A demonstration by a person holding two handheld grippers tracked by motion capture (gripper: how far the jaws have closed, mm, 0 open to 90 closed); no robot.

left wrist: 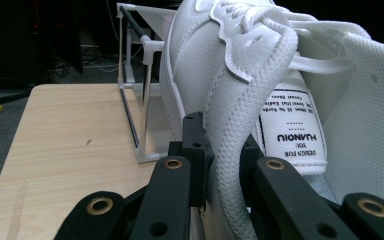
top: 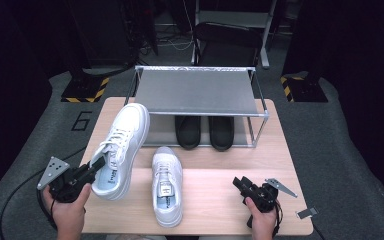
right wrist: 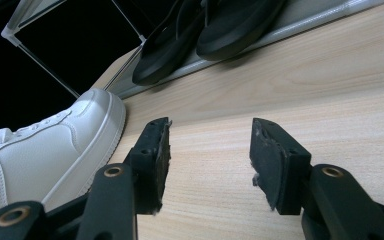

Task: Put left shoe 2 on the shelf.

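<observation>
Black jaws of the left gripper (left wrist: 220,165) clamp the padded heel collar of a white sneaker (left wrist: 280,75), one jaw outside the collar and one inside, beside the printed label on the tongue. From the high view, that sneaker (top: 122,147) tilts with its heel toward the left gripper (top: 97,165) and its toe pointing at the left end of a metal shoe rack (top: 200,92), its sole near the left edge of the wooden table (top: 220,200); whether the sole touches the tabletop cannot be told. Just beside it, at the middle of the table, a second white sneaker (top: 167,185) lies flat with its toe toward the rack. The person's left hand (top: 67,210) grips the tool from the bottom left. On the rack's lower level sits a pair of black slippers (top: 205,131), side by side, while its grey top shelf is bare. At the right, the person's right hand (top: 262,222) holds the right gripper (right wrist: 210,160) low over the bare wood, its jaws spread wide with nothing between them, well apart from both sneakers. A small grey metal piece (top: 306,213) lies by the table's right edge.
</observation>
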